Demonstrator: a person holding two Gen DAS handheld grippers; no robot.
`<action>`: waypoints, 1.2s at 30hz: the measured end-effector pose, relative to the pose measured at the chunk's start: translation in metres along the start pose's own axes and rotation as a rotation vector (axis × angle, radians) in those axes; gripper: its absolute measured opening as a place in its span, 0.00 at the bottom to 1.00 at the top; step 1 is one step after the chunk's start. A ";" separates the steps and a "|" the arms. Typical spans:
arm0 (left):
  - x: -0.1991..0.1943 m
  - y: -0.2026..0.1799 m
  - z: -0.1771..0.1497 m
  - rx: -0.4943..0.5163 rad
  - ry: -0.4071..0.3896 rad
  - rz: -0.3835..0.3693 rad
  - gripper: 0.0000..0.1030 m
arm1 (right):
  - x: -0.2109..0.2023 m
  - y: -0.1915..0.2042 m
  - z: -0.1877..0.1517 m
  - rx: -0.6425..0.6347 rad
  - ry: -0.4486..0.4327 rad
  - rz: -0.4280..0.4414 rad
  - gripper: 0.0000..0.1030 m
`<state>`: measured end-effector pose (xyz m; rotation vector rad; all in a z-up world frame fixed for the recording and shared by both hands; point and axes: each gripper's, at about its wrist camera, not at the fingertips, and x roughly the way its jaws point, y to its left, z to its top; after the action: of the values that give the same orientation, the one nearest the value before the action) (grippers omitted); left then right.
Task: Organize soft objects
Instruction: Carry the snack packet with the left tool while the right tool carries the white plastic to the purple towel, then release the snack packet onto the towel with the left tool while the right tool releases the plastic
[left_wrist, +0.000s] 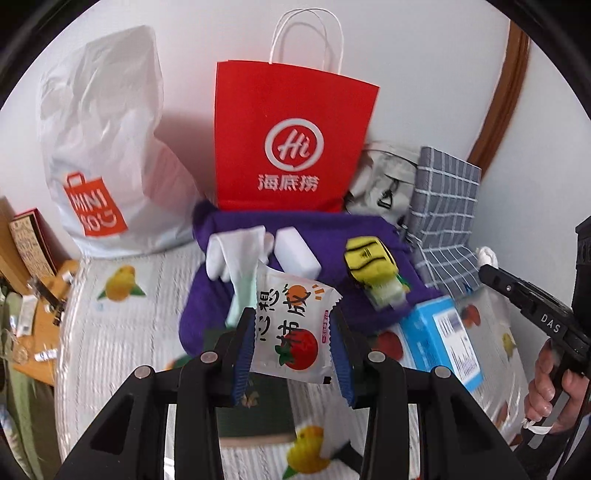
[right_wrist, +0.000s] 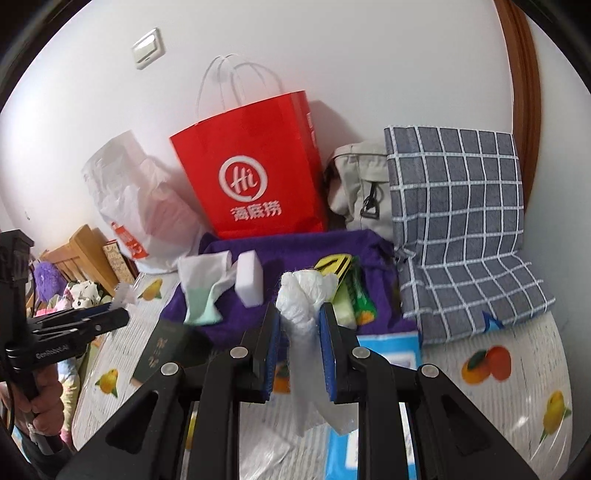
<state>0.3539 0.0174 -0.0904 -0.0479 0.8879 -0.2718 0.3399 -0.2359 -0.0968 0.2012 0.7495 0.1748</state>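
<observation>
- While lifted above the fruit-print bedcover (left_wrist: 122, 332), left gripper (left_wrist: 291, 343) clamped on a white snack packet (left_wrist: 291, 328) printed with a tomato and an orange, blue pads (left_wrist: 244, 354) pressed against both sides.
- Right gripper (right_wrist: 298, 350) closed narrow around a crumpled white plastic bag (right_wrist: 301, 295), knotted bulk bulging above the fingertips, loose tail hanging below.
- Seen from the left wrist, at 12 o'clock of the packet: purple towel (left_wrist: 332, 229) spread on the bed, carrying a white-and-mint sock (left_wrist: 236, 258), a white sponge block (left_wrist: 297, 254) and a yellow-and-green packet (left_wrist: 373, 273).
- Further at 12 o'clock, upright against the wall: red Haidilao paper bag (left_wrist: 291, 136) with white cord handles.
- At 10 o'clock: white Miniso plastic bag (left_wrist: 103, 155), standing just beside the red one.
- At 2 o'clock: beige backpack (left_wrist: 388, 181) and grey checked cushion (left_wrist: 443, 210), leaning on the wall.
- At 3 o'clock, near the towel's edge: blue box (left_wrist: 439, 339) lying flat on the bedcover.
- Under the left gripper: dark green booklet (left_wrist: 255, 413), partly hidden.
- From the right wrist, at 9 o'clock: left gripper (right_wrist: 114, 314) again, packet corner poking past its tip, hand (right_wrist: 44, 402) wrapped around the handle.
- At 11 o'clock high on the wall: white switch plate (right_wrist: 148, 48).
</observation>
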 end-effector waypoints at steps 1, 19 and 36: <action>0.003 0.000 0.005 -0.003 0.001 0.007 0.36 | 0.004 -0.003 0.005 0.005 0.002 0.002 0.20; 0.095 0.008 0.045 -0.067 0.070 -0.005 0.36 | 0.099 -0.056 0.044 0.068 0.143 0.050 0.21; 0.141 0.014 0.042 -0.055 0.166 0.023 0.36 | 0.176 -0.089 0.023 0.211 0.272 0.076 0.23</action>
<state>0.4739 -0.0083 -0.1732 -0.0666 1.0607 -0.2319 0.4902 -0.2844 -0.2171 0.4124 1.0322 0.1974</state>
